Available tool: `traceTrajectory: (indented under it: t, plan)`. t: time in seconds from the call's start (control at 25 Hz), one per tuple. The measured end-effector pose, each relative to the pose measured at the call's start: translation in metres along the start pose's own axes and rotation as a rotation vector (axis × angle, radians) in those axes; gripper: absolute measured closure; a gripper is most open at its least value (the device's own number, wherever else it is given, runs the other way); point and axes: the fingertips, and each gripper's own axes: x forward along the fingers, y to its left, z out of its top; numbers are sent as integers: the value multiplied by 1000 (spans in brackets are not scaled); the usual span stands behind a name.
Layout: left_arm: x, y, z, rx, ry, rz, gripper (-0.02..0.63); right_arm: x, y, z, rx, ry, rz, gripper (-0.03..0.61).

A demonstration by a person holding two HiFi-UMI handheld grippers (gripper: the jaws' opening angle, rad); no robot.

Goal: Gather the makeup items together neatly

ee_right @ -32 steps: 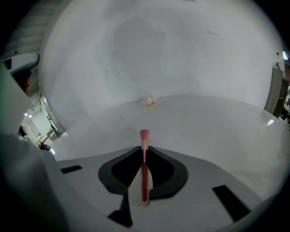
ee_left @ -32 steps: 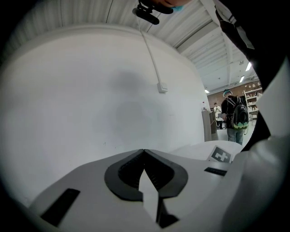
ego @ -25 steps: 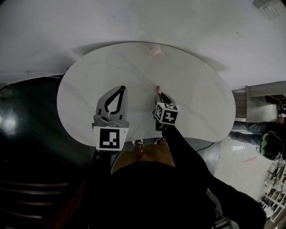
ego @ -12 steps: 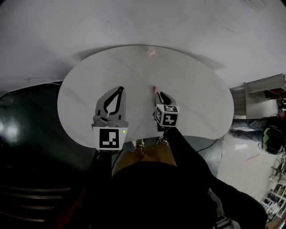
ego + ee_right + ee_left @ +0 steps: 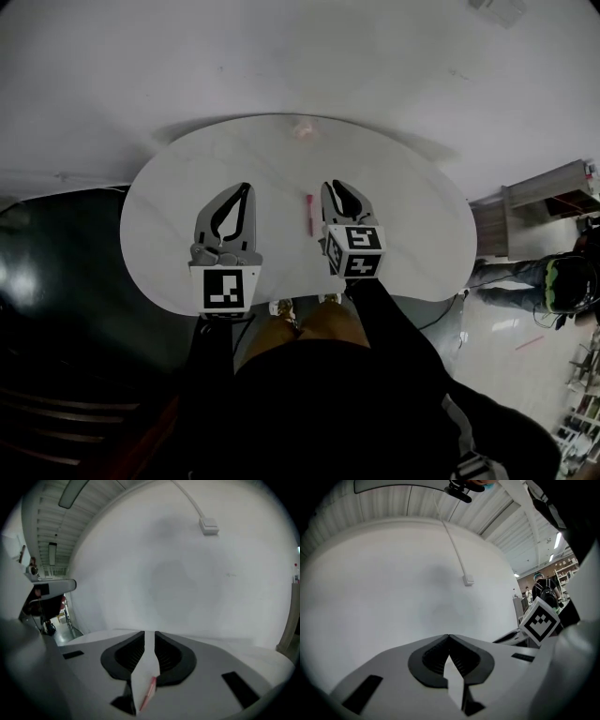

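Observation:
A thin pink stick (image 5: 309,214) lies flat on the white oval table (image 5: 412,197), just left of my right gripper (image 5: 336,184). That gripper hangs above the table with a narrow gap between its jaws and nothing in them. In the right gripper view the right gripper (image 5: 150,632) shows the stick (image 5: 150,693) below, through the gap. My left gripper (image 5: 244,186) hovers over the table's left half. Seen from its own camera, the left gripper (image 5: 449,636) is shut and empty. A small pale pink item (image 5: 305,128) sits at the table's far edge.
A white wall rises behind the table. A shelf unit (image 5: 534,192) and a person with a helmet (image 5: 562,291) are at the right. Dark floor lies to the left. My own legs stand at the table's near edge.
The right gripper has lifted up off the table and no longer has the pink stick at its tips; the stick now lies beside it. The left gripper rose slightly.

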Motion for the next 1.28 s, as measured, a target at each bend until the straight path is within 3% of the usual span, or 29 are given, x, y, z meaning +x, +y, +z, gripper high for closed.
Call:
traceTrajectory:
  t: [0.32, 0.48, 0.92, 1.28]
  plan:
    - [9, -20, 34, 23, -58, 27, 598, -52, -1, 83, -80, -241, 135, 497]
    - [13, -36, 42, 57, -67, 42, 598, -76, -8, 107, -106, -342, 182, 497]
    - [-5, -41, 38, 59, -9, 175, 598, -72, 16, 101, -156, -322, 376, 497]
    - [-72, -2, 7, 74, 90, 384, 598, -57, 115, 80, -199, -290, 669, 498]
